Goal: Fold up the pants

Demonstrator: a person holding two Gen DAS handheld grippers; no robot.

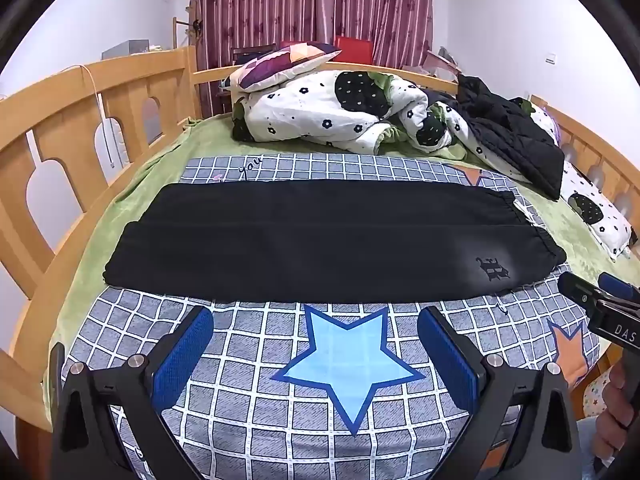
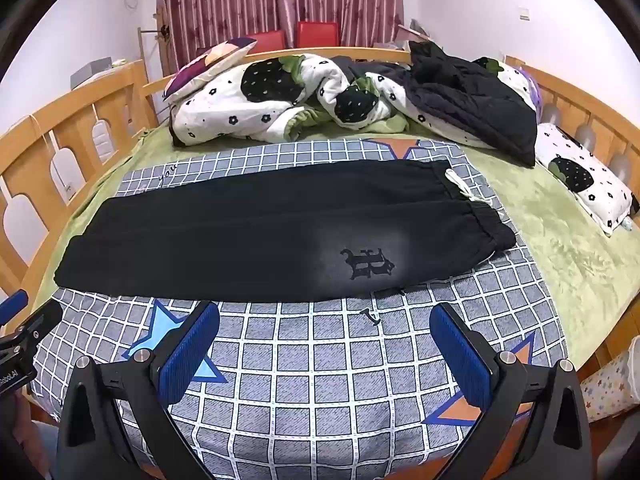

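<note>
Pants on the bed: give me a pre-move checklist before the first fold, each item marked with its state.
1. Pants lie flat, full length on the checked cover: ok.
2. Legs side by side, no fold made yet: ok.
3. Left gripper open, nothing between its pads: ok.
4. Right gripper open, nothing between its pads: ok.
5. Drawstring trails loose past the waistband: not ok.
6. Crumpled quilt and black jacket lie behind, apart from the pants: ok.
</note>
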